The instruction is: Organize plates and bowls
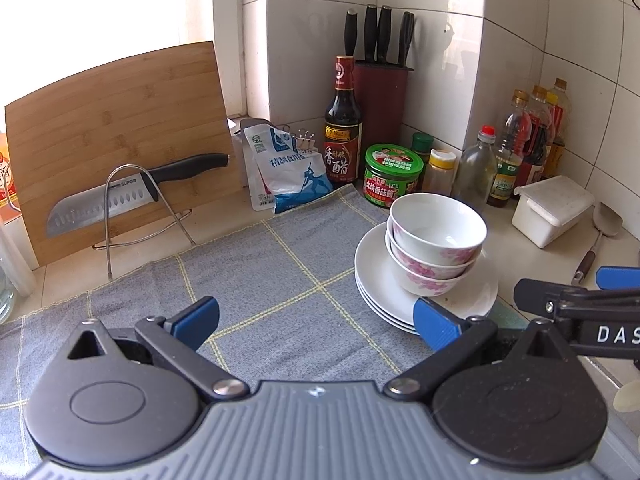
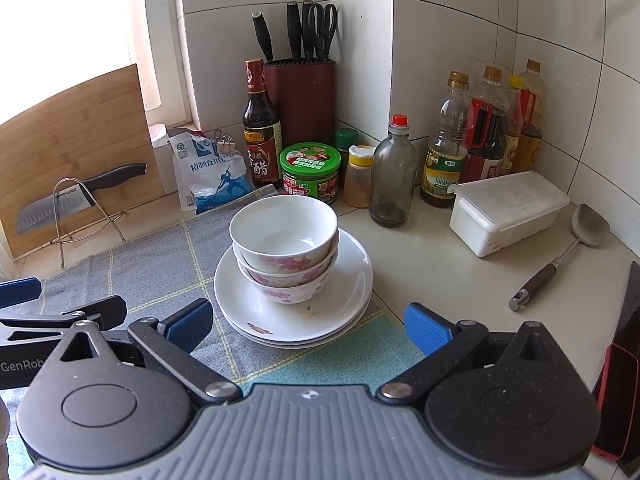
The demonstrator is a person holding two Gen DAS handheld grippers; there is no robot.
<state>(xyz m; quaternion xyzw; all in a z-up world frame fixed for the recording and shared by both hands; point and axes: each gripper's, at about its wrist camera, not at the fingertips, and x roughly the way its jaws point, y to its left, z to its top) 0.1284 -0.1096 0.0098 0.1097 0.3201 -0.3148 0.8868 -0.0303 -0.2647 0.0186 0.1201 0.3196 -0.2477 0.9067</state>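
Note:
Three white bowls with pink flowers are nested upright on a stack of white plates. The stack sits at the right edge of a grey checked cloth. My left gripper is open and empty, low over the cloth, with its right finger beside the plates' near rim. My right gripper is open and empty, just in front of the plates. The right gripper's fingers also show at the right edge of the left wrist view, and the left gripper's show in the right wrist view.
Behind the stack stand a green jar, a vinegar bottle, a knife block, a clear bottle and oil bottles. A white lidded box and a spoon lie right. A cutting board and knife on rack stand left.

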